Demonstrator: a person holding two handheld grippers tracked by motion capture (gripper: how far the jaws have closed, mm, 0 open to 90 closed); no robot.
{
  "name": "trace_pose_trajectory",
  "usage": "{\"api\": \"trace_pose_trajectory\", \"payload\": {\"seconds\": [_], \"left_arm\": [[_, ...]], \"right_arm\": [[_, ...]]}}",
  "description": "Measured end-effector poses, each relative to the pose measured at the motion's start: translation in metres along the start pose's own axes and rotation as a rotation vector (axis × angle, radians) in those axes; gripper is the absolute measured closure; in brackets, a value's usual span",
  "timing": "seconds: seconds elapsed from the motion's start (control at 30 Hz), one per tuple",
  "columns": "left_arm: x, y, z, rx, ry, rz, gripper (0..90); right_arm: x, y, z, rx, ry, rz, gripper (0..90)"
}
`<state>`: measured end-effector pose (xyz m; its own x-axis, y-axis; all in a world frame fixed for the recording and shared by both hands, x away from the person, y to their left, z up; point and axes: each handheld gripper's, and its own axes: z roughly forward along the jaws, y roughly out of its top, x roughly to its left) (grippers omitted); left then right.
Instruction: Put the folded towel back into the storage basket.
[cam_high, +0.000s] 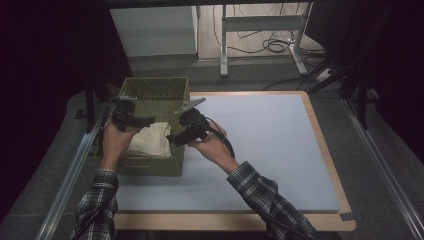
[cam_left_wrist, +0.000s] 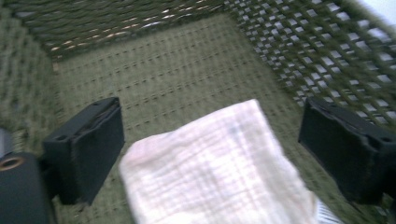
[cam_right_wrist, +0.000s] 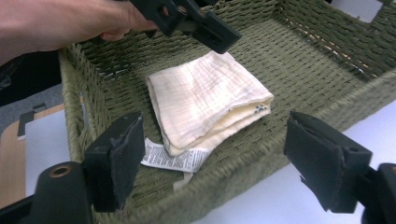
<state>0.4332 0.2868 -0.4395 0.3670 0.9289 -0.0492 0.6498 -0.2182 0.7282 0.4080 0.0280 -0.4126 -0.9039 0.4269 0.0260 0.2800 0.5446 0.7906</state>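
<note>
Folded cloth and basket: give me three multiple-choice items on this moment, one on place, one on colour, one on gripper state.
1. Where does the folded cloth lie?
A. on the table
B. inside the basket
C. in a gripper

2. What colour is the basket?
A. olive green
B. red
C. white

3. How do the right gripper jaws stand?
A. shut on the cloth
C. shut empty
B. open

Answers: 1 B, the cloth rests on the woven floor; 2 A, the weave shows green; 3 B, the jaws stand wide apart with nothing between them.

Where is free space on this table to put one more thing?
The pale mat is bare right of the basket, out to the table's wooden edge. Inside the basket, the far half is bare. Its near half is crowded: folded cloth, left gripper, right gripper.
</note>
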Motion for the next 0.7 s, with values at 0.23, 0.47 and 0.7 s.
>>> {"api": "trace_pose_trajectory", "payload": {"seconds": [0.23, 0.47, 0.7], "left_arm": [[-0.011, 0.0, -0.004, -0.018, -0.03, 0.015, 3.5], [-0.027, 0.004, -0.01, -0.019, -0.054, 0.042, 3.3], [-0.05, 0.013, -0.012, 0.018, -0.083, 0.076, 3.4]], "right_arm": [[-0.006, -0.014, -0.02, -0.009, -0.011, 0.002, 15.2], [-0.017, -0.03, -0.042, -0.011, -0.009, 0.017, 11.9], [-0.028, -0.053, -0.064, -0.01, -0.014, 0.035, 9.7]]}}
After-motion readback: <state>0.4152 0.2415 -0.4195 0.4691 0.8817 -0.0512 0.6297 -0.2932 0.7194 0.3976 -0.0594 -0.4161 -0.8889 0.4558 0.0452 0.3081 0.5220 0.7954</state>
